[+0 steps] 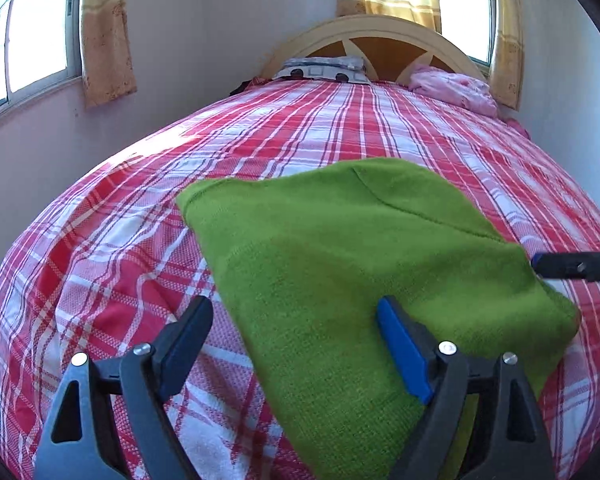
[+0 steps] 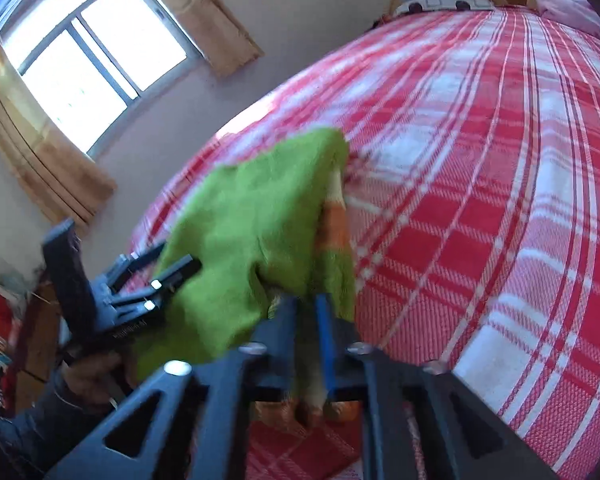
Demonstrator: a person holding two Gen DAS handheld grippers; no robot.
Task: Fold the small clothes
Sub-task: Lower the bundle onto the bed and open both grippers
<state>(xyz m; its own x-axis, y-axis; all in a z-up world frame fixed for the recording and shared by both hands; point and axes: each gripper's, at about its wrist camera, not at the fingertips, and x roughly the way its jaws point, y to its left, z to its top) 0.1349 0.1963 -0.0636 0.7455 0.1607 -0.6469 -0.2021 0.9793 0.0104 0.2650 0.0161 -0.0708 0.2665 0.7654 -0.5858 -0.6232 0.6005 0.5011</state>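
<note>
A green knitted garment point(image 1: 340, 264) lies folded on the red plaid bed point(image 1: 140, 248). My left gripper point(image 1: 296, 320) is open, its jaws wide apart astride the garment's near left edge; the blue-padded finger point(image 1: 404, 356) rests over the cloth. My right gripper point(image 2: 306, 312) is shut on the green garment point(image 2: 256, 220), pinching its near edge, where an orange stripe point(image 2: 336, 224) shows. The right gripper's tip shows at the right edge of the left wrist view point(image 1: 572, 266), at the garment's right corner. The left gripper shows in the right wrist view point(image 2: 168, 276).
A patterned pillow point(image 1: 324, 68) and a pink bundle point(image 1: 456, 88) lie by the wooden headboard point(image 1: 380, 36). Curtained windows point(image 1: 32, 40) stand on the left wall and behind the bed. Clutter point(image 2: 0, 320) sits left of the bed.
</note>
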